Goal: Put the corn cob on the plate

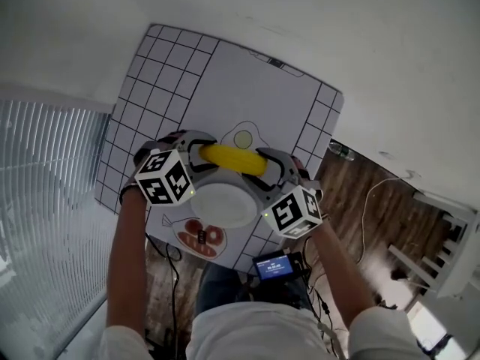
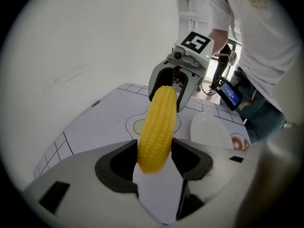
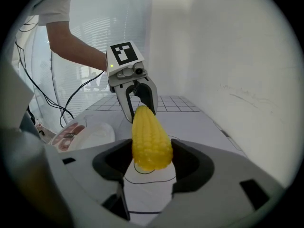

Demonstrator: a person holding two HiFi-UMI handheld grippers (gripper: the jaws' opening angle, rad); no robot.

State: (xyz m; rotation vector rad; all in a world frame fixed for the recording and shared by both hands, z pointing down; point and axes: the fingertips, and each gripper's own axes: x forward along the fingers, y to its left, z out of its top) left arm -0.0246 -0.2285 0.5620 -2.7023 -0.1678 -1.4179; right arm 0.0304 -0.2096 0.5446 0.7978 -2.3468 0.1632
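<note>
The corn cob [image 1: 234, 159] hangs level in the air above the grid mat [image 1: 255, 88]. It is over the printed egg outline [image 1: 242, 137] and just beyond the far rim of the plate [image 1: 223, 205], so it is not yet on the plate. It is held at both ends. The left hand-held gripper [image 2: 154, 161] has its jaws closed on 1 end, with the pads pressing the kernels from either side. The right hand-held gripper [image 3: 151, 164] clamps the other end the same way. Neither jaw pair stands wider than the cob itself.

The 2-ended hold looks chosen to suit the shape. A round, tapering cob pinched at 1 end only would tend to droop or twist, while a grip at each end keeps it level and stops it rolling. Both hand-held grippers slant down toward the mat from the person's side, which leaves the cob's middle bare. The plate lies open to the head view between the 2 wrists. It sits on the side of the mat nearer the person with nothing on it, so my guess is that the carry is short: draw the cob back over the rim and lower it.

By count there are 1 corn cob, 1 plate, 2 hand-held grippers, 1 mat, 1 egg outline, and 1 printed picture of red food [image 1: 201, 237] just beside the plate's near edge.
</note>
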